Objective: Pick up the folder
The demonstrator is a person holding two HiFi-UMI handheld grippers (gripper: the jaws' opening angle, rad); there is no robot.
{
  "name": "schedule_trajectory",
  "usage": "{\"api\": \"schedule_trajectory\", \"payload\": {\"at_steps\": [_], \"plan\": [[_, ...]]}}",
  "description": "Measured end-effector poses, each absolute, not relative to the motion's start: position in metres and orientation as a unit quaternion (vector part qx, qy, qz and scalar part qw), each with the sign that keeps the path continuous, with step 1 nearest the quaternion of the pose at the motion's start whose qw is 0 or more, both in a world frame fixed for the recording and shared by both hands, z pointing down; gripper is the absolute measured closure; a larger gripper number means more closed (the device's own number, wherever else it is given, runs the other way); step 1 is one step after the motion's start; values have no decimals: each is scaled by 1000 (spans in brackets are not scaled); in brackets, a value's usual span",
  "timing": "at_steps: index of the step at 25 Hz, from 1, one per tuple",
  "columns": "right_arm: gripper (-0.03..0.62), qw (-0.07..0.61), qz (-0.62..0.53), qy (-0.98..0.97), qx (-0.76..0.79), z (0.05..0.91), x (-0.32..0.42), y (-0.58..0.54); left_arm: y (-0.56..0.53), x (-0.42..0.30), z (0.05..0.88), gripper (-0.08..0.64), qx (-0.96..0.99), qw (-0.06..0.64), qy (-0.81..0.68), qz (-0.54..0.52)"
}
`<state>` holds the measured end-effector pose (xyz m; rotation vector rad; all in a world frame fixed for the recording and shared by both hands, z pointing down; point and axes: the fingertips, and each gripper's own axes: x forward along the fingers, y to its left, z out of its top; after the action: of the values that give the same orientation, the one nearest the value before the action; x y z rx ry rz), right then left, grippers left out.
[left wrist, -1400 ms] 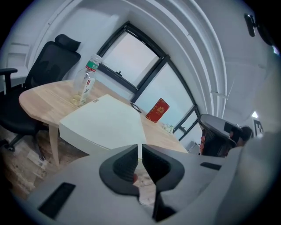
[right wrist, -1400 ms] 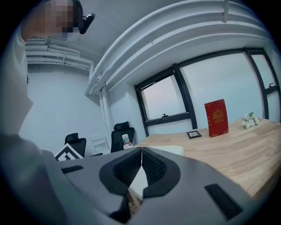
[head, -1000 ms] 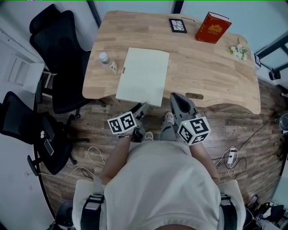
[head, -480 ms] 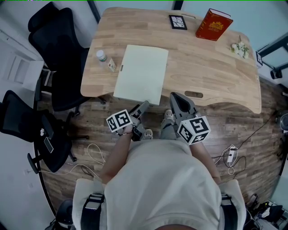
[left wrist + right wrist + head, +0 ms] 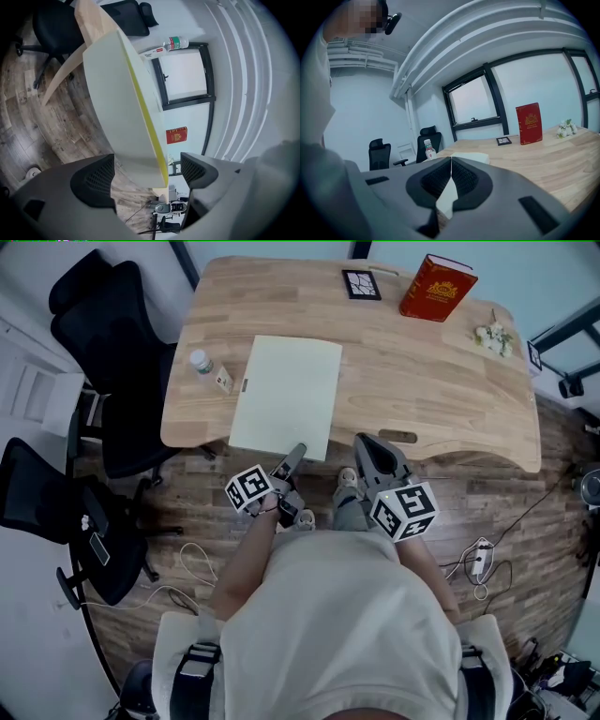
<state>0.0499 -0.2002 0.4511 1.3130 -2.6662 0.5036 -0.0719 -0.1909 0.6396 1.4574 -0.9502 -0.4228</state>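
Observation:
The pale cream folder (image 5: pixel 286 395) lies flat on the wooden desk (image 5: pixel 422 381), its near corner jutting over the front edge. My left gripper (image 5: pixel 296 454) is rolled onto its side at that corner. In the left gripper view the folder's (image 5: pixel 126 108) yellow-edged corner sits between the jaws of the left gripper (image 5: pixel 147 168), which are opening, and the pads stand apart from it. My right gripper (image 5: pixel 371 448) hovers at the desk's front edge to the right of the folder. Its jaws (image 5: pixel 451 173) are shut with nothing between them, and the folder (image 5: pixel 471 157) lies just beyond.
A small bottle (image 5: pixel 199 361) and a little box (image 5: pixel 223 381) stand left of the folder. At the back are a red book (image 5: pixel 438 289), a black framed tile (image 5: pixel 361 284) and flowers (image 5: pixel 492 337). Black chairs (image 5: pixel 112 352) stand left. Cables and a power strip (image 5: pixel 483 563) lie on the floor.
My left gripper has rolled onto its side, dropped a little and spread its jaws around the folder's near corner. The right gripper has stayed put.

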Motion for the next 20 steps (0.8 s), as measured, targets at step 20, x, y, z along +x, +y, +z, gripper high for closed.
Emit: {"api": "schedule_trajectory", "payload": {"at_steps": [20], "plan": [[574,66,166,-870,459,454,74,-214,-227,-52,651,132,604,648,-372,-277]]}}
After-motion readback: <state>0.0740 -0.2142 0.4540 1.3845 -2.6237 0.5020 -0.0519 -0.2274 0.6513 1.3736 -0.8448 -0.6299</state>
